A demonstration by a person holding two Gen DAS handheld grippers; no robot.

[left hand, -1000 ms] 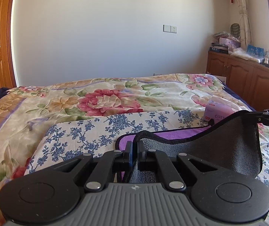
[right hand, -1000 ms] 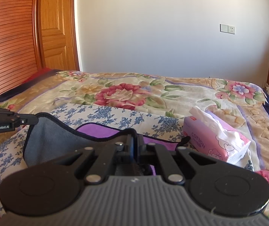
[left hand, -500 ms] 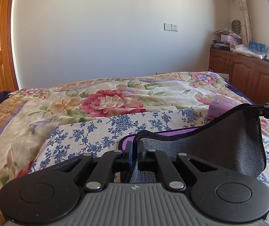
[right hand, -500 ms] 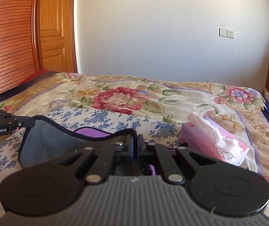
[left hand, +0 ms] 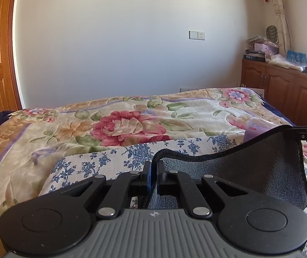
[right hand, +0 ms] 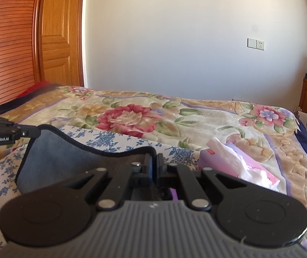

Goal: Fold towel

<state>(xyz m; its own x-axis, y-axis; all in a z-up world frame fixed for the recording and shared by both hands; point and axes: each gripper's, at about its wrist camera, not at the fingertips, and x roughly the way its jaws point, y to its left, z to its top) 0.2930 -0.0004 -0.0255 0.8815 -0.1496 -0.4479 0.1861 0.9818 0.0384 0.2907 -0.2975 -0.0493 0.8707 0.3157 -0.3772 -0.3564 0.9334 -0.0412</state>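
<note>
The towel (left hand: 250, 172) — grey, nubbly, black-piped — hangs raised above the blue-flowered sheet (left hand: 102, 163), its top edge running sideways between the left gripper (left hand: 153, 169) and right gripper (right hand: 153, 161), each clamped tight on a corner.

In front of you the bed (left hand: 46, 142) is covered with a cream blanket (right hand: 196, 116) with big red flowers. On the blanket lies a white cloth with blue flowers (left hand: 102, 163), and beside it a pink tissue box (right hand: 239, 167) with one tissue sticking out.
</note>
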